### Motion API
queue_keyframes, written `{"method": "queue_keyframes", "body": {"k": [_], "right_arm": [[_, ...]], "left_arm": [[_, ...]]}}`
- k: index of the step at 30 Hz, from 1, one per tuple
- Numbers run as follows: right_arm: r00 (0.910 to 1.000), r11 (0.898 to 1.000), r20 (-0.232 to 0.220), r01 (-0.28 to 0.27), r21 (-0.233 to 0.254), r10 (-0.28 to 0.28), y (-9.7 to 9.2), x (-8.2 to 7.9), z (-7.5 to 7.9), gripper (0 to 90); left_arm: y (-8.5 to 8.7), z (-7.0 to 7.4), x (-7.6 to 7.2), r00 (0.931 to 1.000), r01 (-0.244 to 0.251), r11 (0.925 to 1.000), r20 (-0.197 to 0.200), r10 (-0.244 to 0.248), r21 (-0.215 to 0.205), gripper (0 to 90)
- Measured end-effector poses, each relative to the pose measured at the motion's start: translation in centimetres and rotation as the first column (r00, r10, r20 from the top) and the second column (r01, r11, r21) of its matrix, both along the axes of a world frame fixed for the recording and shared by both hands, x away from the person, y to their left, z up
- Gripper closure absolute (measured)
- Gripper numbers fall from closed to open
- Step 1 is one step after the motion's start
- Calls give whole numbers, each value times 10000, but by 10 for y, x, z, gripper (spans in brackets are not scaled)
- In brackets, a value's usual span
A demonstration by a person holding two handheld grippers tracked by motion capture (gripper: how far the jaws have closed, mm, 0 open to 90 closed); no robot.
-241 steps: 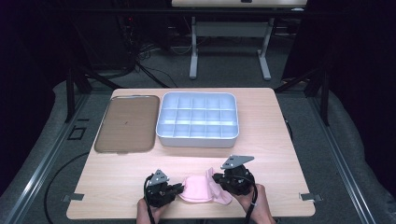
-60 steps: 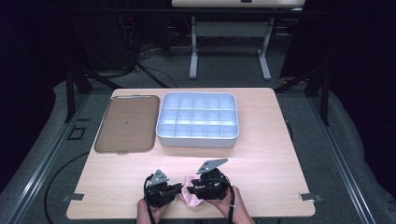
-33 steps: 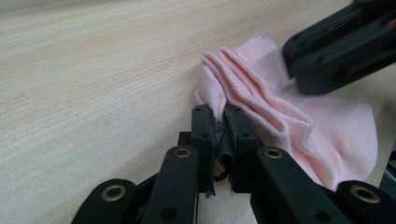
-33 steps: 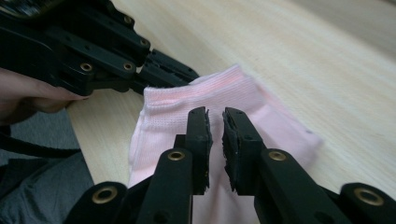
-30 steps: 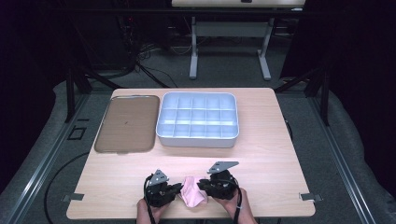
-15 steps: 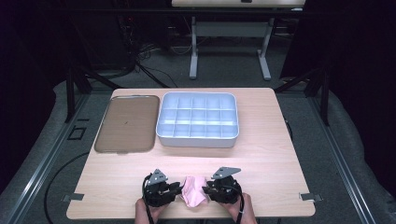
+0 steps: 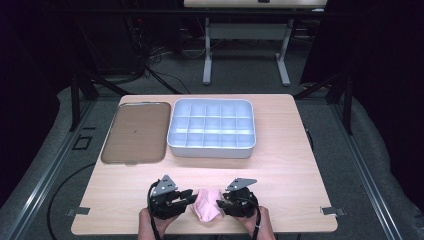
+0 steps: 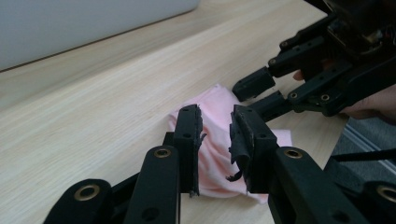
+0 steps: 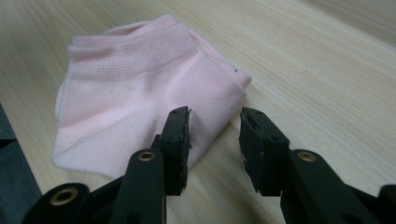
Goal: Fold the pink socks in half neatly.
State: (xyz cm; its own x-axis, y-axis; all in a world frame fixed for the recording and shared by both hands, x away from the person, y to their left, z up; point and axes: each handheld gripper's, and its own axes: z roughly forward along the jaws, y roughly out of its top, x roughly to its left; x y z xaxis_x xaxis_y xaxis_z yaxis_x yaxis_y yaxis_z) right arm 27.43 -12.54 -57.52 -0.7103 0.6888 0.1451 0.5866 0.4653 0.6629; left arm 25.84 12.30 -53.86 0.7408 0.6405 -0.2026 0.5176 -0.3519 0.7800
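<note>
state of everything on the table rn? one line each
pink sock: folded, flat at the near table edge, not gripped
left claw: open, jaws just opened, above the sock
right claw: open, jaws just opened, at the sock's edge
compartment tray: empty
brown tray: empty

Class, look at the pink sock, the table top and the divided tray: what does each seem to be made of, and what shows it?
Sock: soft knitted fabric, matt; ribbed cuff visible.
Table top: probably wood or laminate, pale streaked grain.
Divided tray: likely plastic; smooth, pale, slightly glossy walls.
</note>
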Motion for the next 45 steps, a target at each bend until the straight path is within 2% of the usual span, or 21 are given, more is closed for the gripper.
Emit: {"method": "queue_keyframes", "body": {"k": [4,10,12,16,19,26,29,32,37,45], "right_arm": [[10000,9998,31,68,159,-69,-1,0,-1,615],[9999,9998,-53,94,182,-93,-2,0,-1,599],[9999,9999,-116,92,140,-91,-2,0,0,590],[9994,9999,-339,84,125,-80,-1,0,1,574],[9971,9978,-754,-5,656,54,-4,0,0,611],[9876,9866,-1569,255,1614,1,-11,3,-7,805],[9872,9809,-1589,414,1900,-109,-12,2,-10,836],[9862,9788,-1647,467,1992,-135,-14,2,-10,856],[9882,9772,-1500,619,2030,-315,-14,0,-7,866],[9914,9691,-1272,607,2391,-308,-20,-3,12,890]], "left_arm": [[-8,-13,1,9998,58,9973,-212,-42,726,743],[-10,-32,1,9990,30,9919,-437,25,1268,865],[-9,-35,1,9991,-74,9945,-414,118,1046,886],[-6,-38,1,9995,0,9950,-315,32,996,892],[-6,-39,1,9997,20,9948,-236,4,1019,893],[-5,-39,1,9993,-124,9958,-338,155,905,893],[-6,-39,0,9993,-180,9956,-314,210,919,893],[-6,-40,-1,9991,-247,9966,-339,274,789,893],[-6,-41,-2,9985,-380,9970,-367,406,674,893],[-11,-42,-2,9983,-472,9973,-328,491,570,892]]}}
